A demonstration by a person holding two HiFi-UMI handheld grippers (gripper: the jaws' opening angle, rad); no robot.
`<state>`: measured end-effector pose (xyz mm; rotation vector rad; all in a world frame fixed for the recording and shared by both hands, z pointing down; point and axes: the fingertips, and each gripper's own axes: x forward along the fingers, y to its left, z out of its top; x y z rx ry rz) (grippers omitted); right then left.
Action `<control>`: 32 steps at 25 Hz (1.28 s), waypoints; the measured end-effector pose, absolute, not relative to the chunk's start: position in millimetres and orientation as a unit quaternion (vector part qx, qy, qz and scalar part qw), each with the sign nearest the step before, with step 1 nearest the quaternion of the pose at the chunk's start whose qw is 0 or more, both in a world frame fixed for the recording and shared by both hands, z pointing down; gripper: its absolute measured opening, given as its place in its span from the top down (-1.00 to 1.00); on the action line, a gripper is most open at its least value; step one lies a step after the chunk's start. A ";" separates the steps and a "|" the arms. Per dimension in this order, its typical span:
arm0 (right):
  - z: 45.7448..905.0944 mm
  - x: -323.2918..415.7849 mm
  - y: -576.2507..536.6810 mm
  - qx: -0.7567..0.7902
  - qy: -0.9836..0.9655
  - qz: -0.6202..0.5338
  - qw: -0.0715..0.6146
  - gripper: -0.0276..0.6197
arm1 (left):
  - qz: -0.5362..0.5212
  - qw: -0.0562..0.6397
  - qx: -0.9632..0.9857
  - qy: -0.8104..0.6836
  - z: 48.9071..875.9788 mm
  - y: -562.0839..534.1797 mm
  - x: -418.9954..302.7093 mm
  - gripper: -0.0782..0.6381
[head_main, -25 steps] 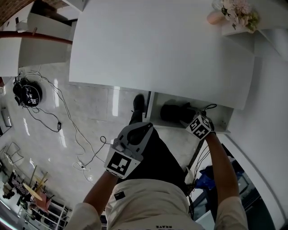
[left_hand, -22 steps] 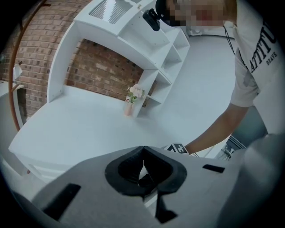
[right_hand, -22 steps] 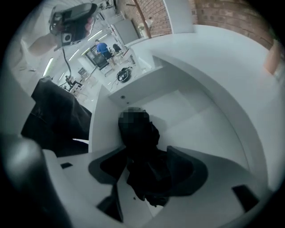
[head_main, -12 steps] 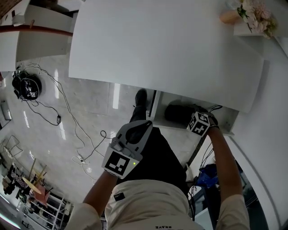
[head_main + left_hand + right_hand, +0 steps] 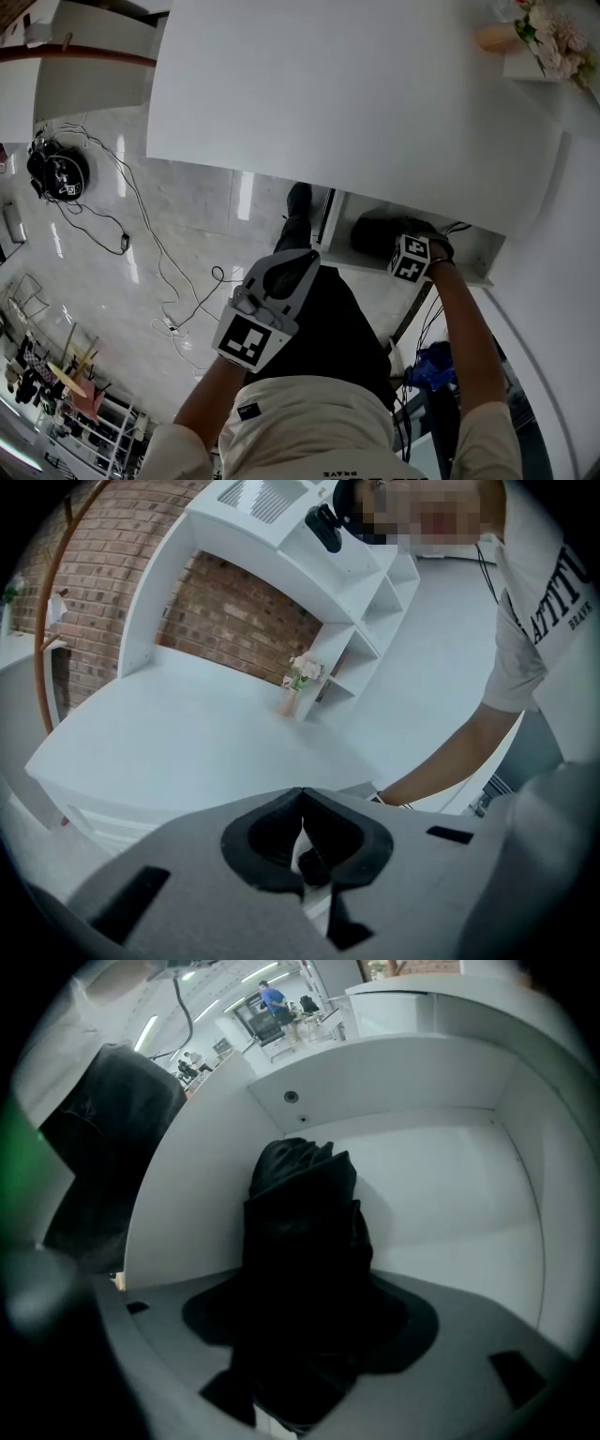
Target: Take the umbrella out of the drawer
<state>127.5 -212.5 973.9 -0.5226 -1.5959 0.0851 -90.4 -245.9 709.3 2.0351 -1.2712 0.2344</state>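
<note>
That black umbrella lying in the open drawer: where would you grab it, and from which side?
Probably around its middle, from above. The umbrella is folded into a thick bundle lying on the drawer floor, so its long sides are free, while the drawer's walls block a sideways approach.
</note>
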 end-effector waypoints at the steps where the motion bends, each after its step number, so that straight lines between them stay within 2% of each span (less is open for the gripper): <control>1: 973.6 126.8 -212.5 -0.231 -0.710 0.037 0.664 0.02 | 0.091 0.359 0.788 -0.493 710.1 -245.3 -91.2 0.71; 7: 962.5 124.0 -213.3 -0.209 -0.730 0.052 0.649 0.10 | 0.093 0.353 0.795 -0.484 704.4 -247.4 -91.8 0.71; 18: 905.1 109.0 -239.9 -0.126 -0.773 0.080 0.617 0.12 | 0.101 0.323 0.815 -0.471 680.1 -246.3 -91.7 0.71; 32: 801.4 102.9 -279.8 0.041 -0.839 0.121 0.529 0.12 | 0.112 0.262 0.850 -0.444 625.1 -253.8 -80.8 0.71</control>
